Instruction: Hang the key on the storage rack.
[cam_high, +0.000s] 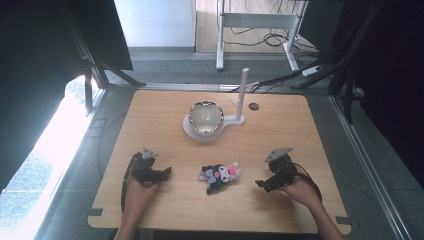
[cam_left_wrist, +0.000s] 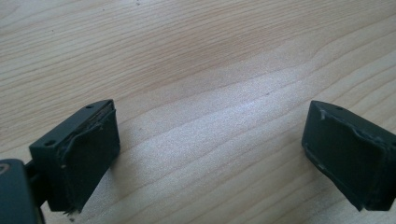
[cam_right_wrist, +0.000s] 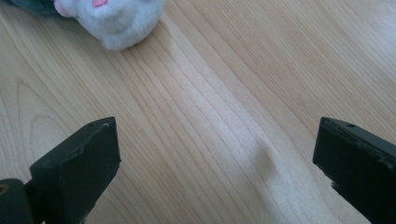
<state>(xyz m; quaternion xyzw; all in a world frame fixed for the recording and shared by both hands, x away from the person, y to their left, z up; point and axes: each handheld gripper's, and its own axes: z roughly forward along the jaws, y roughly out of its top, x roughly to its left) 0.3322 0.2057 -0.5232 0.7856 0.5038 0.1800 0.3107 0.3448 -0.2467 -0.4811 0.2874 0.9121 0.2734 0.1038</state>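
The left tool (cam_high: 159, 175) rests spread and empty on the worktop (cam_high: 165, 107). The plush toy (cam_high: 221, 175) lies between both tools, near the front edge. The right tool (cam_high: 264, 184), spread too, points at it: likely the approach; next comes closing in around it.

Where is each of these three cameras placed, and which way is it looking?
High view: above the person's side, looking forward and down on the table; both forearms enter from below, holding the left tool and right tool either side of the plush toy.
Left gripper view: rides the left tool, looking along its open jaws at bare wood.
Right gripper view: rides the right tool, jaws open, facing the toy.
Shared: the plush toy shows in the high and right gripper views.
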